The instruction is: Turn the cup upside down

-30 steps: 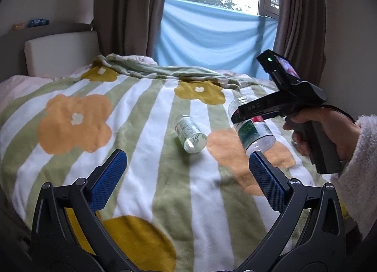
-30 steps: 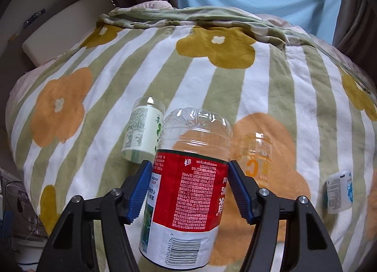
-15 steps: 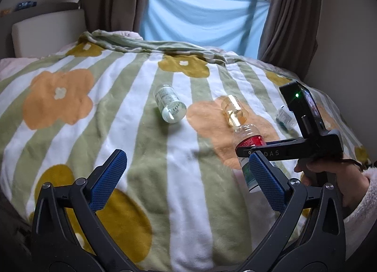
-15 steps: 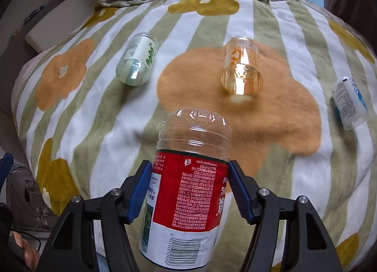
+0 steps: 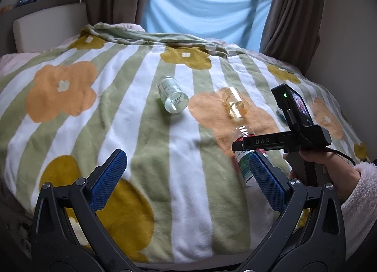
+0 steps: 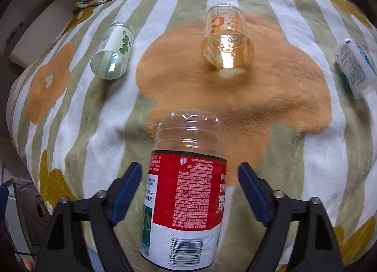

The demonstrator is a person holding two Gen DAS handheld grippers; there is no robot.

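A clear plastic cup with a red and white label [image 6: 186, 191] stands between the fingers of my right gripper [image 6: 189, 191], closed end up, near the front edge of the bed. The jaws stand apart, with gaps on both sides of the cup. In the left wrist view the same cup [image 5: 245, 163] shows under the right gripper [image 5: 254, 151], partly hidden by my left finger. My left gripper [image 5: 186, 177] is open and empty, above the near part of the blanket.
Three other cups lie on their sides on the flowered blanket [image 5: 146, 130]: a green-labelled one [image 6: 112, 56] [image 5: 172, 97], an amber one [image 6: 227, 41] [image 5: 234, 104], and a white-and-blue one [image 6: 353, 67] at the right. Curtains and a headboard [image 5: 47, 22] stand behind.
My right gripper lowered the red-labelled cup toward the front of the bed, then opened its jaws and let go of it. The left gripper stayed open.
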